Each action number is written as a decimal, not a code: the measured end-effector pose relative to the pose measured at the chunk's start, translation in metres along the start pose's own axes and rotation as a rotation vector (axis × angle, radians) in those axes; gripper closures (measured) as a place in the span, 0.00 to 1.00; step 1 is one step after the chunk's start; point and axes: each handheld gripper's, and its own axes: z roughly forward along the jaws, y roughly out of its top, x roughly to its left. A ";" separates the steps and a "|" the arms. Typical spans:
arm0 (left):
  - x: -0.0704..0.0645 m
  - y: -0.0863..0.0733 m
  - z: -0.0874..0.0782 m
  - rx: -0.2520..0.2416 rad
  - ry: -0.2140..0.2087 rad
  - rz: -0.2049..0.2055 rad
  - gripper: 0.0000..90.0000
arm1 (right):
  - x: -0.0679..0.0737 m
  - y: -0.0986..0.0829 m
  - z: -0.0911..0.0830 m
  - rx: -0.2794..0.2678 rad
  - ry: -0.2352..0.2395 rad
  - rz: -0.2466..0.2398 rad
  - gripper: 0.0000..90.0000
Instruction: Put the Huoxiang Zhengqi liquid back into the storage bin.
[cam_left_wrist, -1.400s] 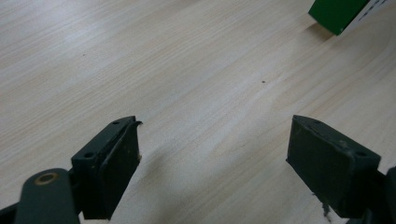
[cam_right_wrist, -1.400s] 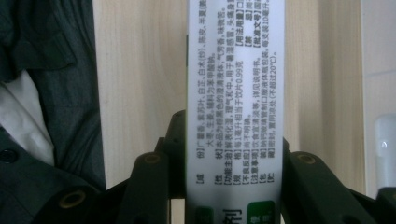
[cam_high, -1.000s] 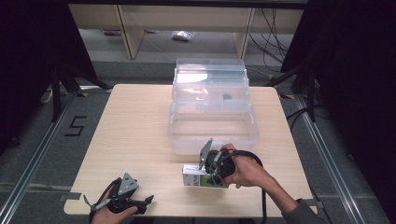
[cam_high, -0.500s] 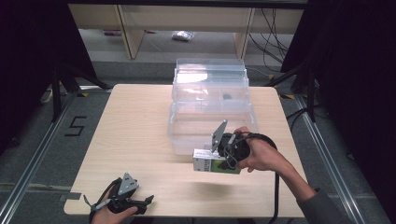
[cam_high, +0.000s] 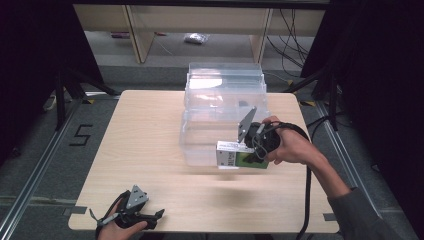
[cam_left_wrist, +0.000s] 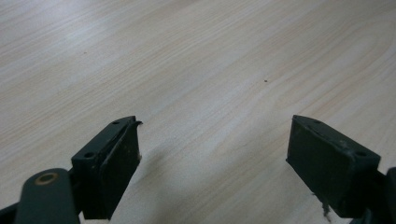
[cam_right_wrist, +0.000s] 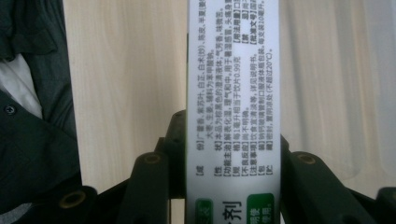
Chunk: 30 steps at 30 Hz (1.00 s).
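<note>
**Box held at the bin's near wall, bare wood on the left**

The wooden table (cam_high: 145, 130) is the largest thing in view, and most of its left half and near strip lie bare. Its near edge runs just beneath the left gripper (cam_high: 145, 220), which rests by the near-left corner in the person's hand.

The clear plastic bin (cam_high: 224, 107) stands at the middle of the table toward the far side, its far wall close to the far table edge. Its near wall faces the open strip of wood.

The person's right hand (cam_high: 292, 147) holds the right gripper (cam_high: 250, 150) at the bin's near-right corner. Its jaws are clamped on the two long sides of a white-and-green carton (cam_high: 235, 155) (printed with small text, seen close in the right gripper view (cam_right_wrist: 233, 93)). The carton hangs in the air just in front of the bin's near wall, its shadow on the wood below.

In the left gripper view the left gripper's (cam_left_wrist: 212, 154) jaws stand wide apart over bare wood, gripping nothing.
</note>
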 end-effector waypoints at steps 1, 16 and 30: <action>0.000 0.000 0.000 0.000 0.000 0.000 0.18 | -0.004 0.000 -0.001 -0.001 -0.001 -0.022 0.72; 0.000 0.000 0.001 0.004 0.005 -0.001 0.18 | -0.047 0.003 -0.011 -0.020 -0.020 -0.015 0.72; 0.000 0.000 0.002 -0.001 0.005 -0.007 0.18 | -0.077 -0.009 0.001 -0.011 -0.028 0.044 0.72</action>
